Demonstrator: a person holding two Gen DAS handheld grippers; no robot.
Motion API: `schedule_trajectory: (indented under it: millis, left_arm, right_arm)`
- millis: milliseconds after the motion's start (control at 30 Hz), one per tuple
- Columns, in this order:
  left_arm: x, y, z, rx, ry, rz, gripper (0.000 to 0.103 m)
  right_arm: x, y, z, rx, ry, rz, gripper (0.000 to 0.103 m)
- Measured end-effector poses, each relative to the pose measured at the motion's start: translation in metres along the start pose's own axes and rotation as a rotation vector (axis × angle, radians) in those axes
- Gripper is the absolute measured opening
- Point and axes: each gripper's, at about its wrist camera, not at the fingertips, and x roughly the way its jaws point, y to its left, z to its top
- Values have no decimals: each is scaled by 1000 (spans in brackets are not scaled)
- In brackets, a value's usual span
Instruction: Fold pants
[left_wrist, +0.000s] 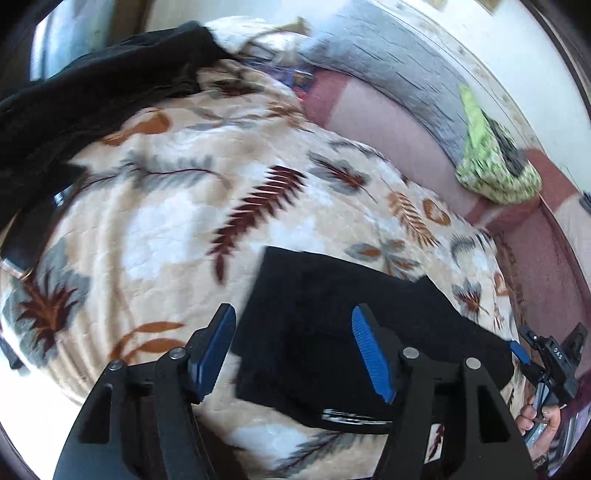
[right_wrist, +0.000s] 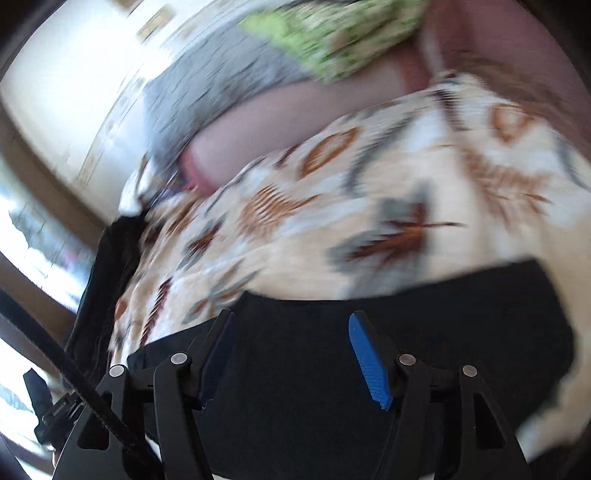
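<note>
- Folded black pants (left_wrist: 332, 332) lie on the leaf-patterned blanket (left_wrist: 177, 206).
- Left tongs (left_wrist: 293, 352) spread wide above them, holding nothing.
- Right tongs (right_wrist: 291, 356) likewise wide, holding nothing.

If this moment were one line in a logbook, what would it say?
task: fold pants | black pants: folded, on leaf-print blanket | left hand-held gripper: open, holding nothing | right hand-held gripper: open, holding nothing | view: motion-blurred

white lettering on the black pants (left_wrist: 354, 415) is too blurred to read.
</note>
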Motion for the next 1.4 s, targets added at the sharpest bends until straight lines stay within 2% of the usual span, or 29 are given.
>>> schedule_trajectory:
  millis: [100,133,200,333,467,667,867,1133,1167,1200,1267,1333,1367,1400]
  left_arm:
    - [13,-42,2,97,54,-55,65]
    - [20,-66,2,142,86,-94,65]
    - [30,-108,1,219,133,-156,65]
    - [50,-200,-6,376,219,-258,65]
    - [87,-301,-25,523,330,-379,65]
    - [154,-418,-60,717,485,-390,65]
    - [201,-474,-85,825,558,-367,65]
    - [248,-492,-100,886,655,-354,65]
    - [250,-495,-104,913,658,-353,66]
    - [250,-498,-108,945,661,-355,72]
    - [250,-505,-113,975,674,-364,74]
    - [247,-507,-114,980,675,-370,46]
    - [245,-507,-115,987,672,-369,13]
    - [244,-506,-114,977,695,-393,6]
  right_arm:
    - [-54,-47,-17,138,-112,-55,73]
    - [-68,-61,-24,183,-142,-73,76]
    - [-83,-80,-35,241,-171,-103,77]
    - [-86,-103,-49,286,-155,-122,77]
    - [-70,-117,-60,325,-111,-77,77]
    - [-55,-121,-64,290,-74,2,77]
    - [-46,-125,-64,257,-83,-8,77]
    - [-40,-133,-56,214,-107,-17,75]
    - [-38,-133,-55,208,-108,-20,75]
    - [-36,-133,-53,202,-111,-23,77]
    - [-33,-133,-49,196,-121,-27,77]
    - [-29,-133,-45,188,-138,-37,77]
    - [-28,-133,-43,184,-142,-41,74]
    - [-27,-133,-41,179,-144,-48,55]
